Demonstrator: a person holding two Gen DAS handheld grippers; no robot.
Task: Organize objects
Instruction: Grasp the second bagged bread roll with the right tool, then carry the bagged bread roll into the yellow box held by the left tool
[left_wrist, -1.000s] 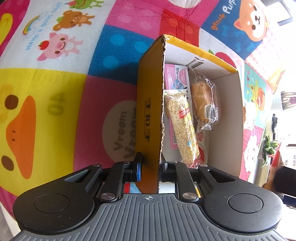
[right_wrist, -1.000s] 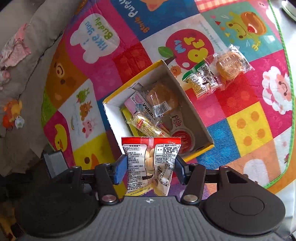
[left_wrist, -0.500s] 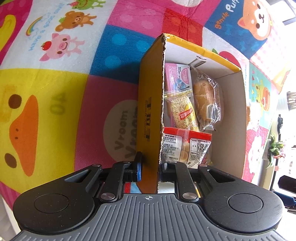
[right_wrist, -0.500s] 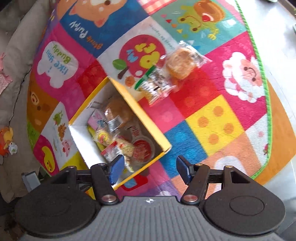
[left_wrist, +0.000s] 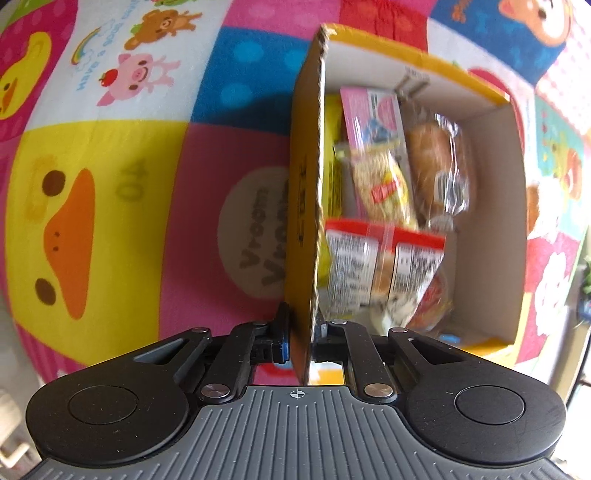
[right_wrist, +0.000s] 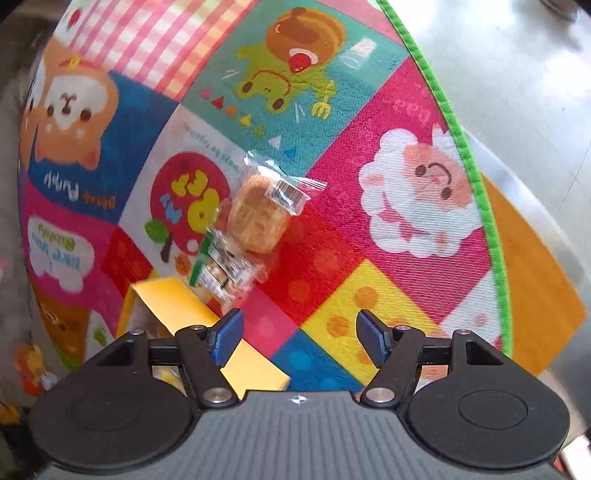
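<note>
My left gripper (left_wrist: 300, 338) is shut on the near wall of a yellow cardboard box (left_wrist: 303, 192) on the play mat. Inside lie a red-topped snack packet (left_wrist: 384, 266), a grain bar (left_wrist: 384, 184), a wrapped bun (left_wrist: 436, 162), a pink packet (left_wrist: 369, 110) and a red-lidded cup (left_wrist: 436, 299). My right gripper (right_wrist: 300, 341) is open and empty above the mat. Ahead of it lie a wrapped pastry (right_wrist: 258, 214) and a green-edged snack packet (right_wrist: 221, 269), touching each other. The box's yellow wall (right_wrist: 207, 328) shows at lower left.
The colourful cartoon play mat (right_wrist: 406, 192) has a green border (right_wrist: 476, 192). Beyond it on the right is grey floor (right_wrist: 535, 92). A grey cushion or sofa edge (right_wrist: 7, 229) lies at the far left.
My right gripper let the red-topped packet go into the box, opened, and swung right toward the two snacks on the mat. The left gripper kept its hold on the box wall.
</note>
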